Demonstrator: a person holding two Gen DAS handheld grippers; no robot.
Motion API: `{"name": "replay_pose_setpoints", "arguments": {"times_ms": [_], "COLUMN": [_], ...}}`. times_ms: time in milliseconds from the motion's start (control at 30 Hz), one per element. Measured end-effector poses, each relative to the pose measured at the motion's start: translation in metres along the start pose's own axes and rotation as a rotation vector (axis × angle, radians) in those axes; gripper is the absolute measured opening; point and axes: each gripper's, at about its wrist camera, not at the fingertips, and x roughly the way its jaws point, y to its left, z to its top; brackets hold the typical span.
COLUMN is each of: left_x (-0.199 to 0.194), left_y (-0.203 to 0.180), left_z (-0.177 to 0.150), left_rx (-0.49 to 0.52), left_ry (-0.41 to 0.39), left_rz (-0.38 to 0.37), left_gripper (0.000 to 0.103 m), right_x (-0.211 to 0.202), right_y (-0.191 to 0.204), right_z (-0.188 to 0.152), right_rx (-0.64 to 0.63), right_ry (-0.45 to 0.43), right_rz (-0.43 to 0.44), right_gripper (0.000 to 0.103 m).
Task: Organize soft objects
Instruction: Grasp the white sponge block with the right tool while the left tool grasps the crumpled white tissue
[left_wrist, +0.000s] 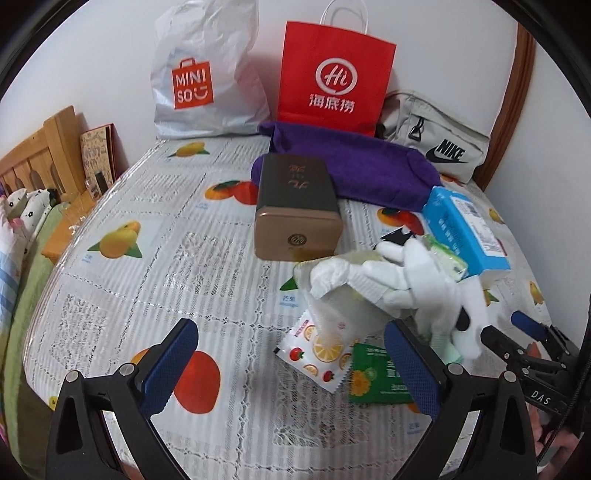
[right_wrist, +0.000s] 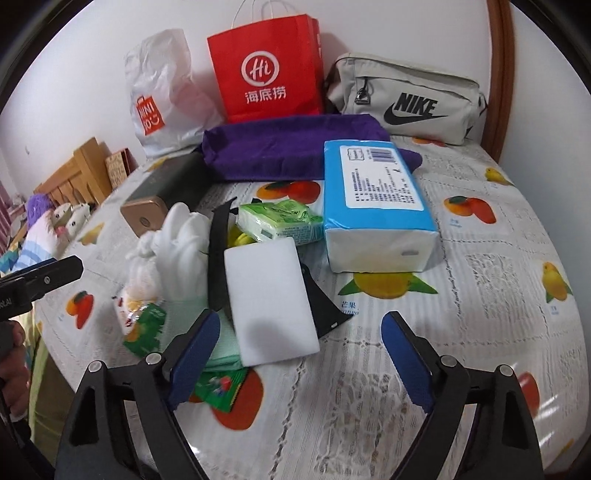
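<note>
- Left gripper (left_wrist: 288, 363): jaws spread wide, nothing between them, hovering over sachets (left_wrist: 317, 347) on the fruit-print tablecloth (left_wrist: 147, 280).
- Right gripper (right_wrist: 299, 363): jaws spread, empty; white sponge block (right_wrist: 271, 299) lies just ahead.
- White gloves (right_wrist: 184, 243): heaped left of the sponge, possibly a pair.
- Blue tissue pack (right_wrist: 373, 192): flat, behind the sponge.
- Green tissue packet (right_wrist: 279, 219): beside the blue pack.
- Purple cloth (right_wrist: 280, 147): folded, near the red bag (right_wrist: 266, 70).

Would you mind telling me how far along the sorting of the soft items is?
Nothing looks sorted yet. The left gripper and right gripper are both open and empty. The white gloves, white sponge, green tissue pack, blue tissue pack and purple towel lie loose on the table.
</note>
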Motion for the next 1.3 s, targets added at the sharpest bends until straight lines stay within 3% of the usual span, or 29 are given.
{"name": "replay_pose_setpoints", "arguments": {"times_ms": [167,233,300,333,567,767,1033,1233,1300], "left_x": [0.012,0.015,0.020,0.023,0.044,0.058,0.080,0.086,0.086], "left_y": [0.004,0.003,0.002,0.001,-0.009,-0.009,-0.021,-0.022,-0.022], "left_z": [-0.002,-0.002,0.000,0.002,0.014,0.021,0.022,0.024,0.022], "left_rx": [0.005,0.013,0.020,0.027,0.077,0.132,0.238,0.232,0.231], "left_ry": [0.018,0.014,0.005,0.002,-0.001,-0.001,0.037,0.045,0.045], "left_rz": [-0.012,-0.014,-0.026,-0.035,-0.050,-0.042,-0.057,-0.167,-0.164], "left_gripper": [0.101,0.101,0.101,0.101,0.101,0.100,0.073,0.029,0.025], "right_x": [0.019,0.026,0.029,0.029,0.007,-0.011,0.001,0.010,0.014], "right_y": [0.005,0.007,0.010,0.011,0.007,-0.024,-0.069,-0.078,-0.076], "right_z": [0.003,0.002,0.001,0.000,-0.003,-0.007,-0.011,-0.009,-0.007], "right_rx": [-0.036,-0.049,-0.069,-0.079,-0.103,-0.079,0.028,0.055,0.056], "right_ry": [0.024,0.038,0.047,0.045,0.012,0.001,0.053,0.060,0.062], "right_rz": [0.003,0.020,0.065,0.072,0.074,0.002,-0.084,-0.099,-0.104], "right_gripper": [0.087,0.075,0.055,0.051,0.051,0.051,0.051,0.051,0.051]}}
